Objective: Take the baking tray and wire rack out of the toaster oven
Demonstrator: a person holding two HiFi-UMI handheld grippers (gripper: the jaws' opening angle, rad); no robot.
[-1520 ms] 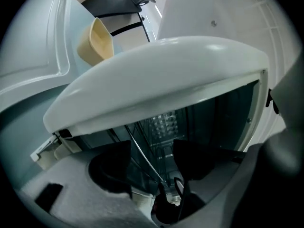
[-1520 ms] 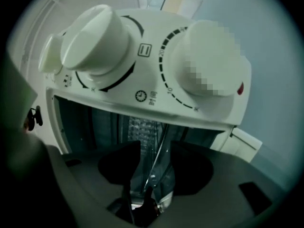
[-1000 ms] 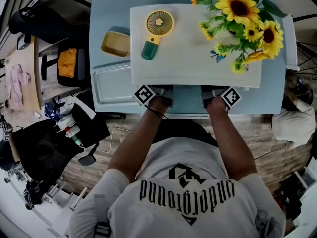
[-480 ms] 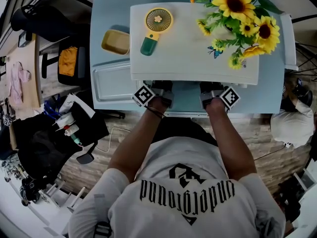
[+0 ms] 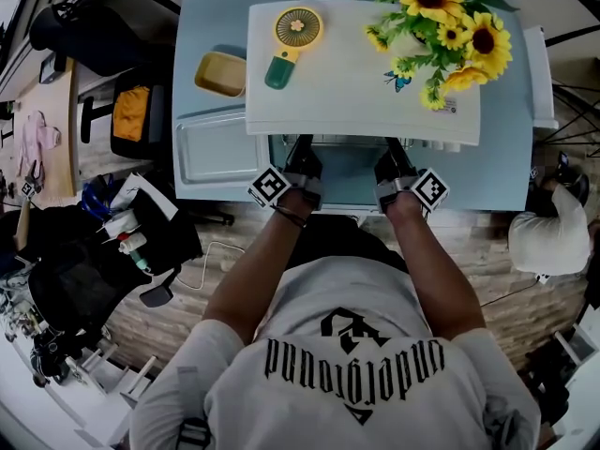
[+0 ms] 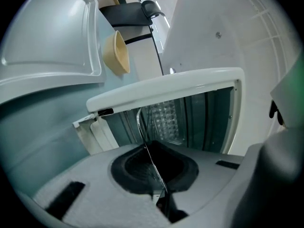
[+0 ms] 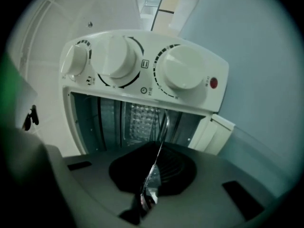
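The person stands at the pale blue desk (image 5: 211,17), both arms stretched towards the open front of the white toaster oven (image 5: 356,87). The left gripper (image 5: 302,148) and the right gripper (image 5: 394,148) sit side by side at the oven's mouth, a little apart. Each one is pressed tight on the thin metal front edge of the wire rack (image 6: 141,127), which runs back from the jaws into the oven cavity. The rack is seen edge-on, so how far it sticks out I cannot tell. From the right gripper view, three white knobs (image 7: 183,70) and a small red lamp (image 7: 213,83) line the control panel beside the cavity. The baking tray (image 5: 208,153) lies flat on the desk just left of the oven, with a yellow dish (image 5: 219,73) behind it. On the oven's top stand a yellow handheld fan (image 5: 295,31) and a bunch of sunflowers (image 5: 441,7).
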